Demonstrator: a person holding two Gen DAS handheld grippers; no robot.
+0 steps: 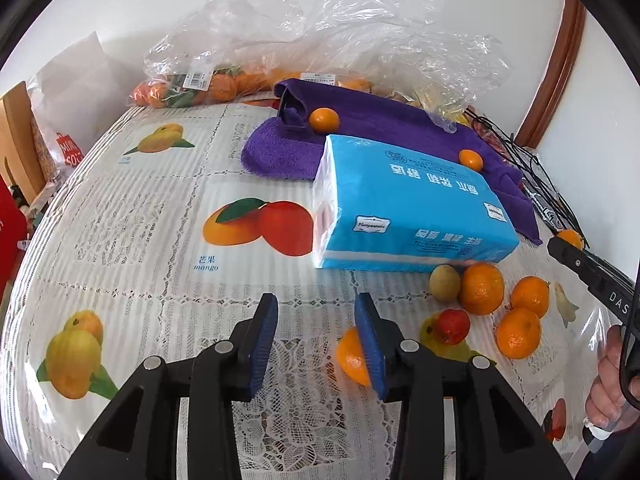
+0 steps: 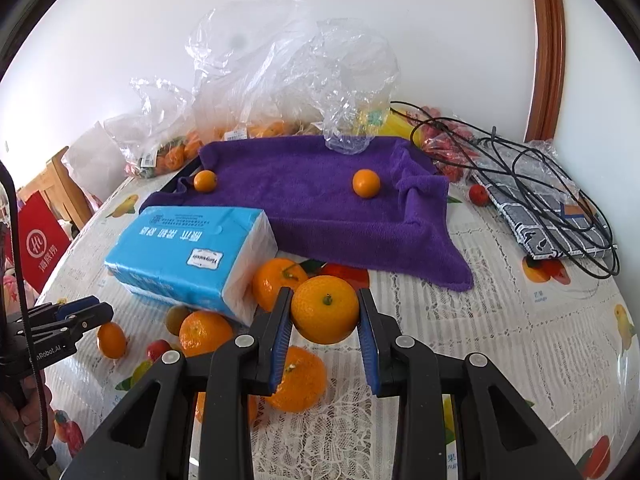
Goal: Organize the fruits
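Note:
In the right wrist view my right gripper (image 2: 325, 296) is shut on a mandarin (image 2: 325, 314), lifted above the other mandarins (image 2: 296, 380) on the tablecloth. My left gripper (image 1: 316, 304) stands open over the cloth with nothing pressed between its pads. A small orange (image 1: 350, 356) lies by its right finger, partly hidden behind it. Loose mandarins (image 1: 480, 288) and a red fruit (image 1: 452, 326) lie to the right of it. Two small oranges (image 2: 366, 183) (image 2: 205, 181) rest on a purple towel (image 2: 320, 220).
A blue tissue pack (image 1: 404, 216) lies in front of the towel. Crumpled plastic bags (image 1: 304, 44) holding fruit line the back wall. Black cables (image 2: 540, 184) and a checked cloth (image 2: 552, 216) lie at the right. A person's hand (image 1: 608, 392) shows at the right edge.

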